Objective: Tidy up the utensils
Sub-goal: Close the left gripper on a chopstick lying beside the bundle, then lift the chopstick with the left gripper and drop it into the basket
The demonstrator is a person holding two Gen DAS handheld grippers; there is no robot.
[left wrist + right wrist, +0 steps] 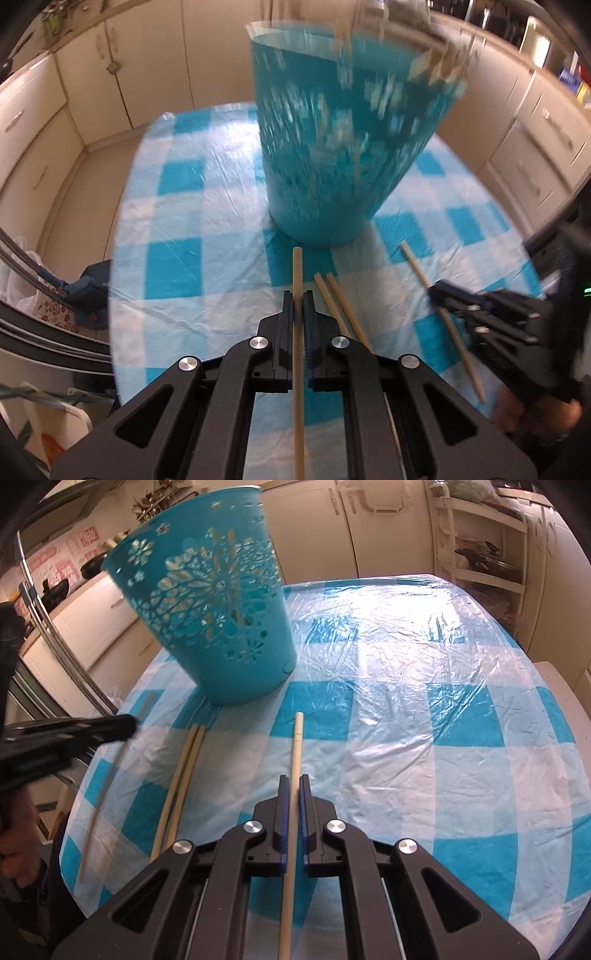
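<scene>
Left gripper (298, 302): we pinch a chopstick (297, 273), long axis toward 12 o'clock, tip near the teal basket (332, 155).
Right gripper (294, 786): pinching its own chopstick (296, 746), also pointing to 12 o'clock.
Risk: a thin stick may pivot or hit the basket rim.
Loose pair (186, 760): on the tablecloth (424, 701), 10 o'clock.

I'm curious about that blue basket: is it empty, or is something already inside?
Not empty. Pale sticks show through the cut-out holes of the basket, and a few stick ends poke above its rim in the left view.
</scene>
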